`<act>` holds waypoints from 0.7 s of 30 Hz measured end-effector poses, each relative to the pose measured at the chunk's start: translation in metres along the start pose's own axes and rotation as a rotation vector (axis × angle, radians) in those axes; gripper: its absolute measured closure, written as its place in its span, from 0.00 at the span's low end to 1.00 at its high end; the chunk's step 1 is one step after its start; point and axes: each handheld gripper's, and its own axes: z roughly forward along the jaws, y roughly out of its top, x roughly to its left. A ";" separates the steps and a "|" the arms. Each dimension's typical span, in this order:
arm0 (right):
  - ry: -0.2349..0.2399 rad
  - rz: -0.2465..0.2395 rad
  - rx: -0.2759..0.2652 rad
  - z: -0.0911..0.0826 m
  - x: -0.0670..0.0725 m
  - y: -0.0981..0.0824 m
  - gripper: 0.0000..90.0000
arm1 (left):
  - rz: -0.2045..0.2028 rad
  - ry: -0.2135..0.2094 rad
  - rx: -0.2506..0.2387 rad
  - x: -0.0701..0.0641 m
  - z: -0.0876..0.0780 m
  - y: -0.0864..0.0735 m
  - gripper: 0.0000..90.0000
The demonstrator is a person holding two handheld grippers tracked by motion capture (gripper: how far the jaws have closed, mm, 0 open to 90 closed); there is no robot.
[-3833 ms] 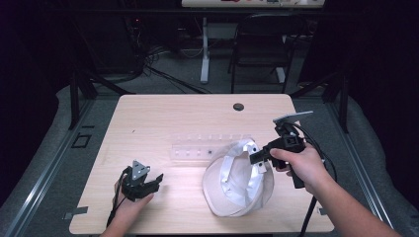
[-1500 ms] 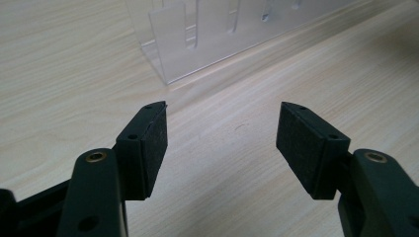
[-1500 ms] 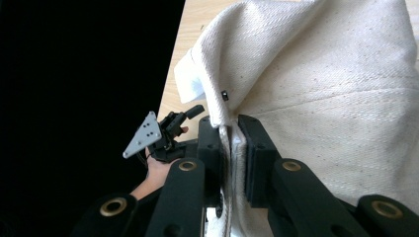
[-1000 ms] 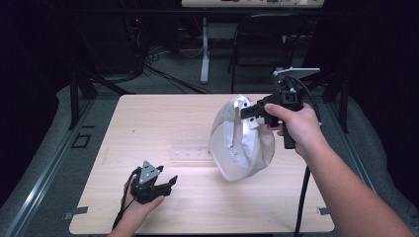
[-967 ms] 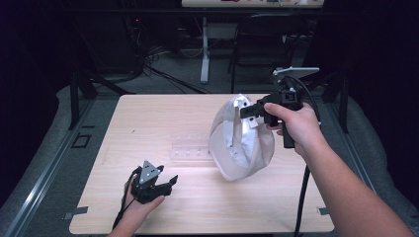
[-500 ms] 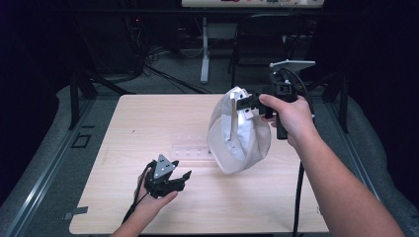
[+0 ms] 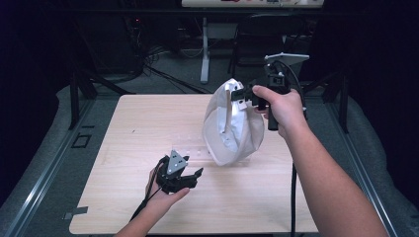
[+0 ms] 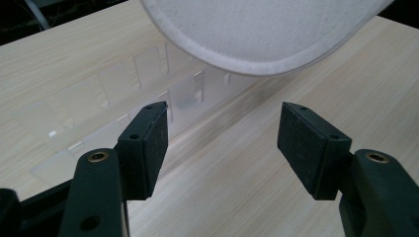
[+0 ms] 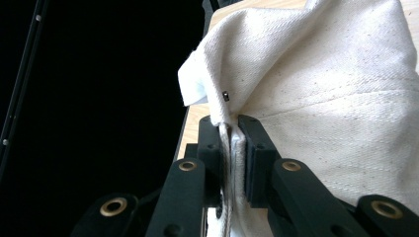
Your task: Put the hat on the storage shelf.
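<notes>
So the right gripper (image 7: 245,96) is clamped on the hat (image 7: 232,126), held up off the table (image 7: 133,123), and the left gripper (image 8: 222,143), jaws apart and just opening wider, has yet to grab its hanging rim.

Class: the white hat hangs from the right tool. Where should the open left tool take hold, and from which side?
Probably the hat's stitched lower rim, approached from below by the left tool: that edge is thin, hangs free above the table, opposite the right tool's pinch.
</notes>
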 end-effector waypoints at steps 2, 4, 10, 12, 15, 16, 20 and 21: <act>0.004 0.004 -0.004 0.003 0.000 0.002 0.90 | 0.004 -0.010 -0.006 -0.005 0.003 0.005 0.41; 0.003 0.008 -0.007 0.005 0.000 0.003 0.90 | 0.019 -0.022 -0.007 -0.010 0.006 0.011 0.41; -0.004 0.017 -0.018 0.011 0.002 0.007 0.90 | 0.056 -0.019 -0.008 -0.024 0.018 0.021 0.41; -0.006 0.018 -0.021 0.013 0.003 0.008 0.90 | 0.057 -0.022 -0.007 -0.025 0.021 0.024 0.41; -0.006 0.017 -0.025 0.015 0.006 0.010 0.90 | 0.068 -0.017 0.002 -0.028 0.028 0.027 0.43; -0.002 0.018 -0.026 0.016 0.007 0.010 0.90 | 0.069 -0.010 0.004 -0.029 0.029 0.027 0.44; 0.000 0.019 -0.026 0.020 0.009 0.010 0.90 | 0.061 0.006 0.015 -0.027 0.035 0.027 0.49; -0.002 0.017 -0.022 0.021 0.009 0.010 0.90 | 0.058 0.009 0.018 -0.027 0.036 0.028 0.49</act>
